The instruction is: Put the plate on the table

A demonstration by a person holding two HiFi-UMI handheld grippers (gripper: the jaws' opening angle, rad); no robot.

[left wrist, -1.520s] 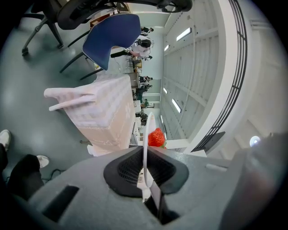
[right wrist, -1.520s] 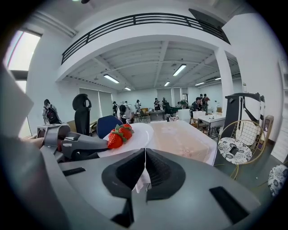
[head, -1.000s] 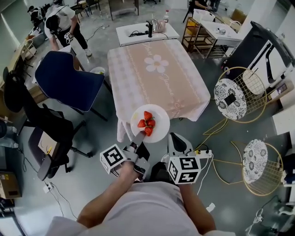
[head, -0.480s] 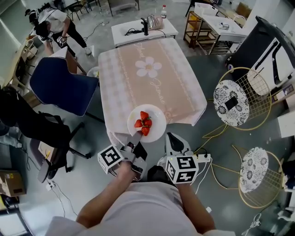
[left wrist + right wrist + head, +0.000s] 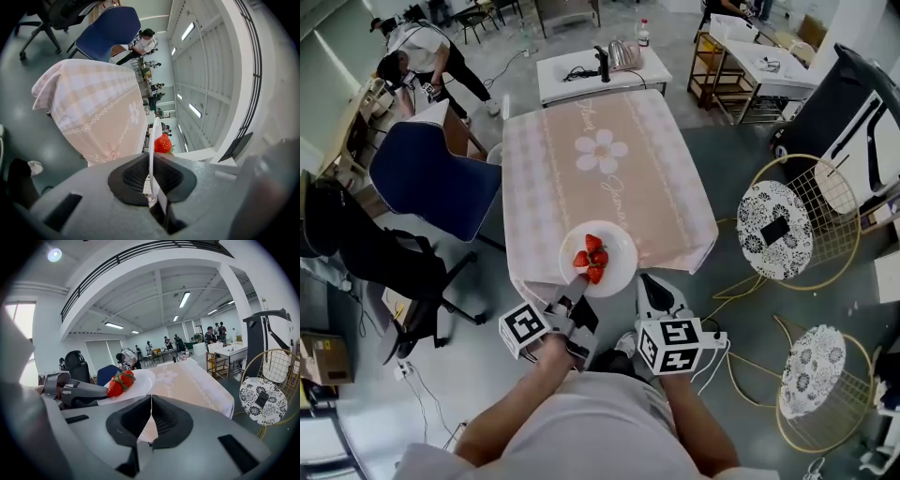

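A white plate [image 5: 609, 255] with three strawberries [image 5: 589, 256] hangs over the near edge of the table [image 5: 600, 169], which wears a pink cloth with a white flower. My left gripper [image 5: 574, 289] is shut on the plate's near rim. In the left gripper view the plate [image 5: 152, 140] stands edge-on between the jaws, with a strawberry [image 5: 162, 144] beyond it. My right gripper [image 5: 653, 292] is shut on nothing, just right of the plate and below the table edge. The right gripper view shows the plate [image 5: 133, 385] and strawberries [image 5: 119, 382] to the left of its jaws.
A blue chair [image 5: 431, 178] stands left of the table and a black office chair [image 5: 384, 262] nearer left. A small white table [image 5: 600, 70] with a kettle is beyond. Two gold wire stools [image 5: 787, 225] stand right. A person [image 5: 422, 56] bends at far left.
The plate and my left gripper have moved forward, from short of the table's near edge to over it. The right gripper stayed close beside it.
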